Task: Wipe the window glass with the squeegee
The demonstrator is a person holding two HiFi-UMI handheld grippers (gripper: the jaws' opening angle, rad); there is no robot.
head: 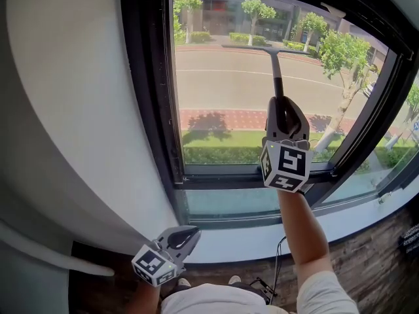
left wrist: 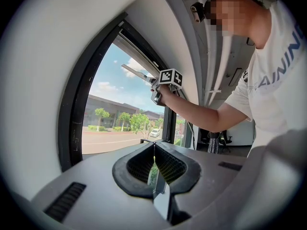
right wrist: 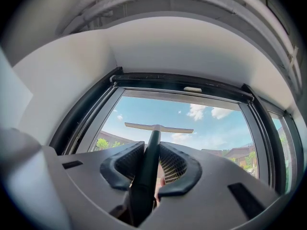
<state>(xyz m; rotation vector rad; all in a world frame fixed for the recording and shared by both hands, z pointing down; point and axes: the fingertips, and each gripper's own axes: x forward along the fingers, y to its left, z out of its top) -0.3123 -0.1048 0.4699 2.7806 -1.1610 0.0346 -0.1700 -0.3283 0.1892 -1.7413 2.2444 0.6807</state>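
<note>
- The left gripper (head: pixel 185 237) hangs low by the person's body, close to the white wall (head: pixel 72 110). Its tips point up and toward the window.
- Its jaws are brought together, with only a hairline slit between the dark ribbed pads (left wrist: pixel 168 166). Nothing is held between them.
- The marker cube (head: pixel 154 265) on that gripper sits at its near end, over the dark floor (head: pixel 366 260).
- The person's right forearm (head: pixel 302 231) reaches up and forward, nearly straight, from the white sleeve to the raised gripper.
- The right gripper (head: pixel 283 106) is lifted in front of the window, pointing up along the pane. Its own marker cube (head: pixel 285 165) faces the head camera.
- Its jaws are clamped on the dark handle of the squeegee (head: pixel 275 67). They are parted only by the handle's width, and the pads (right wrist: pixel 180 164) press it from both sides.
- The handle runs straight up out of the jaws to a long, thin blade (head: pixel 255 47) set crosswise.
- The blade lies level across the upper part of the window glass (head: pixel 216 103), closer to the right side of the pane. It looks to be against the glass, though the contact itself cannot be made out.
- The glass sits in a black window frame (head: pixel 147 97), with a narrower pane alongside on the right.
- Beyond the glass are a strip of grass and hedge, a red paved path, a road (head: pixel 222 77), and trees (head: pixel 340 51) in front of buildings under a blue sky.
</note>
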